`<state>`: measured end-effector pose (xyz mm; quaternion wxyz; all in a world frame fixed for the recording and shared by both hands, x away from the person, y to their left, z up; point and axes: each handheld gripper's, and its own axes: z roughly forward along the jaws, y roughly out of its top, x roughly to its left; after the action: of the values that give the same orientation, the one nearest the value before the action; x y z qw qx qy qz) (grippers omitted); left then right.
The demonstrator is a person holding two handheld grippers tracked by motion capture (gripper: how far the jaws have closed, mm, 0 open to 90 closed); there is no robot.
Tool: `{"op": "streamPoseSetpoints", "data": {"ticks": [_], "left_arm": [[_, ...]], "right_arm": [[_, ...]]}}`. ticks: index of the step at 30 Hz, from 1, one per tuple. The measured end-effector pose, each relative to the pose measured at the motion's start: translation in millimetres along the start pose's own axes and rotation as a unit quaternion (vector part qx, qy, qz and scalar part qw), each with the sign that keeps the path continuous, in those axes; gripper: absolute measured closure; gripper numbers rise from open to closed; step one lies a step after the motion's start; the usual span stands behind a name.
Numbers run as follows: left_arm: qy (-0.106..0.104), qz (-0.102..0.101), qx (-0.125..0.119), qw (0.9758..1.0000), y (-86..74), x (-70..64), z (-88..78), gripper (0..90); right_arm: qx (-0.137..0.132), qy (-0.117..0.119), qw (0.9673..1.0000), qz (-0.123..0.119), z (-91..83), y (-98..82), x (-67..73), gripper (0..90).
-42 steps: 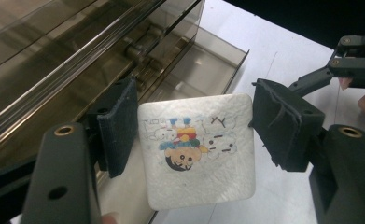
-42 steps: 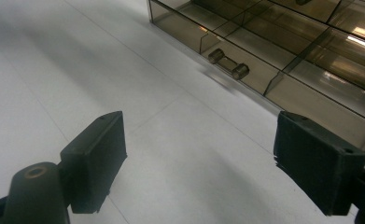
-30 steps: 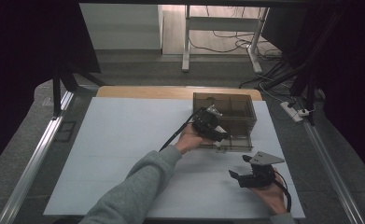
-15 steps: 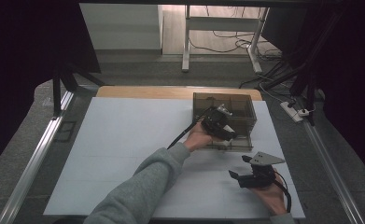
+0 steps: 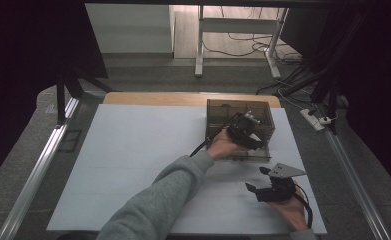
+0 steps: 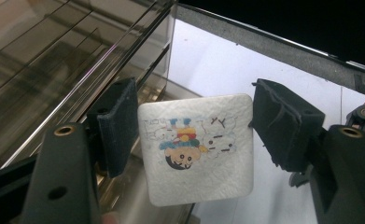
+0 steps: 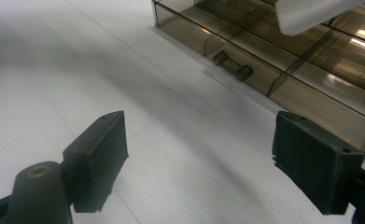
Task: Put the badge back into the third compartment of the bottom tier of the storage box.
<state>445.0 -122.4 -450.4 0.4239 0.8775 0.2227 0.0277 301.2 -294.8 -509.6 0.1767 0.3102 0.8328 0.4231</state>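
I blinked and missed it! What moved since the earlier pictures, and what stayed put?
The left gripper moved to the right, farther over the smoky clear box, carrying the white cartoon tile it holds. The right gripper, jaws open, stayed low on the white table. The box did not move.

We have one fixed high view, looking forward and down over the white table [image 5: 133, 165]; two gripper views, each close along its own jaws. The left gripper view and right gripper view share the smoked plastic box [image 6: 54, 60] [image 7: 283, 51] [image 5: 218, 109] with the high view
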Motion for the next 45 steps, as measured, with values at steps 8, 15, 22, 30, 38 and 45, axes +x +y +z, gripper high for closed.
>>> {"op": "streamPoseSetpoints", "data": {"ticks": [8,15,22,30,38,45], "left_arm": [[0.001,0.003,0.001,1.0,7.3,-1.7,7.5,33.1],[0.001,0.003,0.002,1.0,6.9,-0.6,12.4,33.1],[0.006,0.012,-0.001,0.9999,8.1,-3.7,16.5,32.2],[0.005,0.027,-0.008,0.9996,9.4,-6.4,11.4,25.4],[-0.001,0.033,-0.018,0.9993,10.7,-9.9,-3.0,25.2],[-0.004,0.036,-0.021,0.9991,6.6,-13.4,-15.2,25.3]], "right_arm": [[-0.001,0.0,1.0,0.001,-1.0,-0.6,-0.1,18.0],[-0.001,0.002,1.0,0.001,-1.3,-0.7,0.1,18.0],[-0.002,0.005,1.0,0.001,-1.4,-0.9,0.2,18.0],[-0.005,0.006,1.0,0.002,-3.7,-1.2,0.7,18.0],[-0.005,0.006,1.0,0.002,-3.7,-1.6,0.3,18.0],[-0.005,0.006,1.0,0.003,-3.4,-1.4,0.3,18.0]]}}
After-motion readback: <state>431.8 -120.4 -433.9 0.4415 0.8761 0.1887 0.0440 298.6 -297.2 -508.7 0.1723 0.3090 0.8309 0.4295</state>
